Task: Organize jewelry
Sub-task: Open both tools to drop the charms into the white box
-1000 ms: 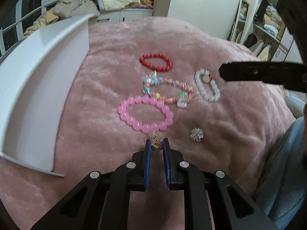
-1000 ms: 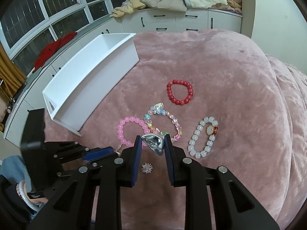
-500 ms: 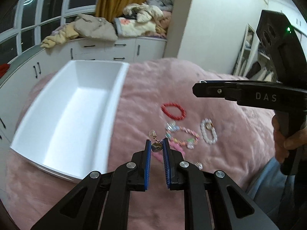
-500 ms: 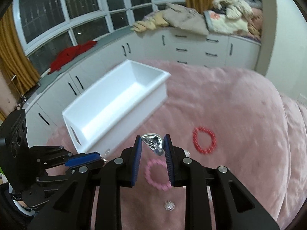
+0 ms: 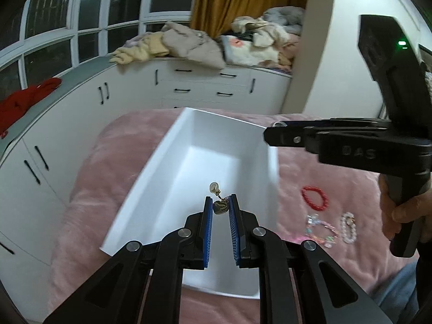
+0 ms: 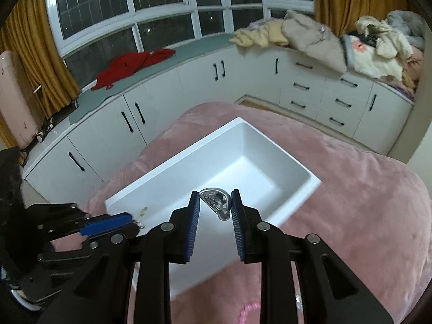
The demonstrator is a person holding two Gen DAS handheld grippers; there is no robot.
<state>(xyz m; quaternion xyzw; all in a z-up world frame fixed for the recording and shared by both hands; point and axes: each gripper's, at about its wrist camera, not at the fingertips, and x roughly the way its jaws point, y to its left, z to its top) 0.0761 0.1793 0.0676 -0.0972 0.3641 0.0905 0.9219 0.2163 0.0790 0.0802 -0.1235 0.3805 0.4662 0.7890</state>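
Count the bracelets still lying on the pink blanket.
4 visible. The left wrist view shows a red bracelet, a multicolour bead bracelet nearer the camera, and a white bracelet to its right. The right wrist view shows part of a pink bracelet. Others may be hidden behind the claws.

Silver ring point(image 6: 217, 202) over white bin point(image 6: 259, 159)

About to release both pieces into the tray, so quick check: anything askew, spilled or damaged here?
Nothing stands out. The white tray sits flat on the pink blanket, empty. The left gripper pinches a gold heart charm, the right gripper a silver piece, both over the tray. The red bracelet lies intact.
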